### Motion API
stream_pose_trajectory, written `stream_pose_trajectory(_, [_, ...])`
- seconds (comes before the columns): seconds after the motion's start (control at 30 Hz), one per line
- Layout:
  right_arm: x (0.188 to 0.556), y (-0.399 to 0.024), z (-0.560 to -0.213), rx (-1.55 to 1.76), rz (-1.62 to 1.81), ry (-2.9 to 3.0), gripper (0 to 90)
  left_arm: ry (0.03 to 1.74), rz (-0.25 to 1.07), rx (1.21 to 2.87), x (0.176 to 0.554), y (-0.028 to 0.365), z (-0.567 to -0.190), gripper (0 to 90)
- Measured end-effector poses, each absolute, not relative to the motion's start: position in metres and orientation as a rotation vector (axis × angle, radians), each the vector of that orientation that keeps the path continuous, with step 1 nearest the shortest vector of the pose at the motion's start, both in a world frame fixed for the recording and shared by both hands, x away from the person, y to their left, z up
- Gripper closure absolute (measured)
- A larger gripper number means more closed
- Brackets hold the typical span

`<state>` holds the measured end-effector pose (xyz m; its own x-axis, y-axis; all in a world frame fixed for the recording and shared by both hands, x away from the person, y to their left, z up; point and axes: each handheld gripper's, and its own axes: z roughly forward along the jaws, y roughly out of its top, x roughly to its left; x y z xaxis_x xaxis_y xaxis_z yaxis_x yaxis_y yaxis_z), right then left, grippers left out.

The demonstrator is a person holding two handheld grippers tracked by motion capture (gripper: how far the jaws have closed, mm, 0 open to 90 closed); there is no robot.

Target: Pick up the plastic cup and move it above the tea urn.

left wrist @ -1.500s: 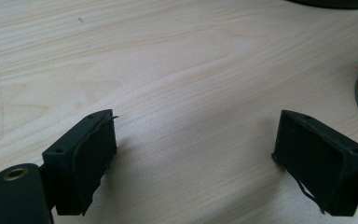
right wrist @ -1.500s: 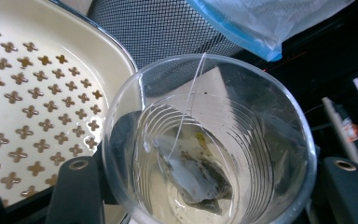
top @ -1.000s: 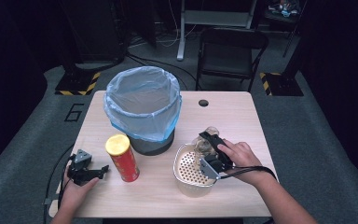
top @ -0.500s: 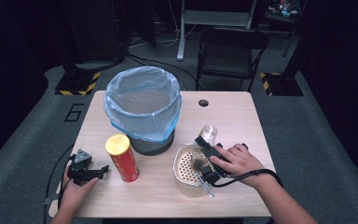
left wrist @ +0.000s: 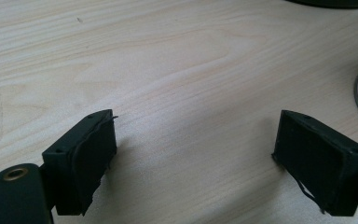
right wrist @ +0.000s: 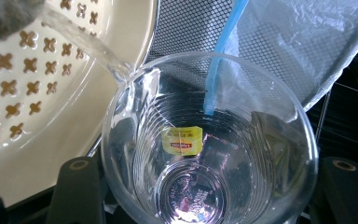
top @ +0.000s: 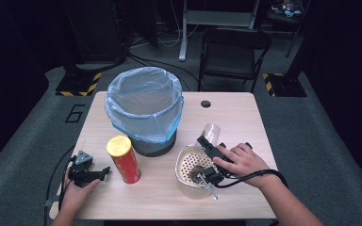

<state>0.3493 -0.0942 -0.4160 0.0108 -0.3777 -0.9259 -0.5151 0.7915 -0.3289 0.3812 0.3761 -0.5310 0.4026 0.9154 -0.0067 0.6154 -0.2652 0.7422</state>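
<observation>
Near the front left corner of the table (top: pixel 245 117), the left gripper (top: pixel 90 172) is resting with its jaws spread wide and nothing between them. Toward the front right, the right gripper (top: pixel 206 160) is clamping a clear plastic cup (right wrist: pixel 209 144), tipping it over the cream strainer (top: pixel 185 162). Beyond them, the lined bin (top: pixel 143 108) is standing near the back edge.

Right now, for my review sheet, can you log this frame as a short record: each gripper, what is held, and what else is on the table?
right gripper: jaws shut on clear plastic cup, tipped over the strainer
cup contents: yellow tea bag tag stuck inside; liquid pouring from the rim
strainer: cream, perforated, dark wet lump inside
left gripper: jaws open, holding nothing, low over the table
also on table: mesh bin with blue liner, red chip can
</observation>
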Motion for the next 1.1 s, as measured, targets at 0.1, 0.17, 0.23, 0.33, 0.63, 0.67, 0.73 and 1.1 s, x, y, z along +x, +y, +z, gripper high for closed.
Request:
stream_pose_trajectory(0.1, [0.3513, -0.0944, -0.4160, -0.726, 0.121, 1.604, 35.5, 1.302, 0.570, 1.989, 0.3812, 0.3761, -0.5309, 12.6])
stream_pose_trajectory(0.17, [0.3519, -0.0941, -0.4159, -0.735, 0.111, 1.603, 35.5, 1.302, 0.570, 1.989, 0.3812, 0.3761, -0.5309, 12.6])
stream_pose_trajectory(0.23, [0.3522, -0.0938, -0.4165, -0.740, 0.110, 1.605, 35.5, 1.302, 0.570, 1.989, 0.3812, 0.3761, -0.5309, 12.6])
stream_pose_trajectory(0.33, [0.3519, -0.0940, -0.4175, -0.735, 0.105, 1.605, 35.5, 1.301, 0.571, 1.989, 0.3812, 0.3761, -0.5309, 12.6])
stream_pose_trajectory(0.63, [0.3517, -0.0946, -0.4156, -0.749, 0.085, 1.592, 35.4, 1.302, 0.571, 1.987, 0.3812, 0.3761, -0.5310, 12.6])
stream_pose_trajectory(0.67, [0.3518, -0.0946, -0.4155, -0.745, 0.090, 1.594, 35.4, 1.302, 0.571, 1.989, 0.3812, 0.3761, -0.5309, 12.6])
stream_pose_trajectory(0.73, [0.3520, -0.0947, -0.4150, -0.748, 0.086, 1.590, 35.4, 1.302, 0.571, 1.988, 0.3812, 0.3761, -0.5309, 12.6])
stream_pose_trajectory(1.1, [0.3580, -0.0954, -0.4120, -0.753, 0.076, 1.603, 35.2, 1.301, 0.572, 1.986, 0.3813, 0.3761, -0.5311, 12.6])
